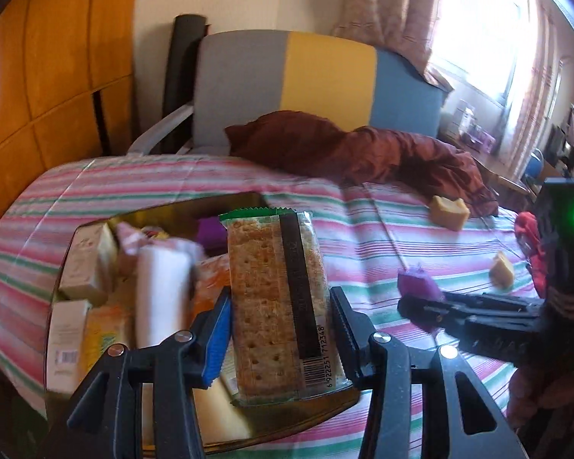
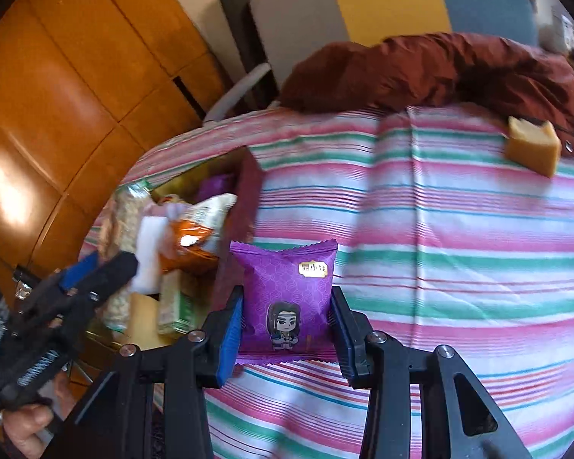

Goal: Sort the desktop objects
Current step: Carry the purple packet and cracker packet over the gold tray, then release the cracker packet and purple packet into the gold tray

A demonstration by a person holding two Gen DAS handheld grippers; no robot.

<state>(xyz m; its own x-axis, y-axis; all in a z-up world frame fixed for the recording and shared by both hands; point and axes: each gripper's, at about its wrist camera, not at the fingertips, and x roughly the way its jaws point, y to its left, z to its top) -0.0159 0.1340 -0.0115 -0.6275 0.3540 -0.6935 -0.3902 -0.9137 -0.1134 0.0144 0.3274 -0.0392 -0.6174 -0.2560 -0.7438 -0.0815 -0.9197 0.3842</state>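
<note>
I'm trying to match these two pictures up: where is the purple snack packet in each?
Left wrist view: purple snack packet at right of centre, small, in the right hand-held gripper.
Right wrist view: bottom centre, between the fingers.
Shared landmark: yellow sponge block by the maroon cloth.

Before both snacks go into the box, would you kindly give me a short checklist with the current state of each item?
1. Left claw shut on the cracker pack: ok, both pads press its sides.
2. Right claw shut on the purple packet: ok, held on both sides.
3. Cracker pack over the box: ok, the box contents lie behind and below it.
4. Purple packet over the box: not ok, it is beside the box wall, above the striped cloth.
5. Room in the box: cannot tell, it already looks crowded.
6. Items left on the cloth: not ok, a yellow block is still out.
</note>
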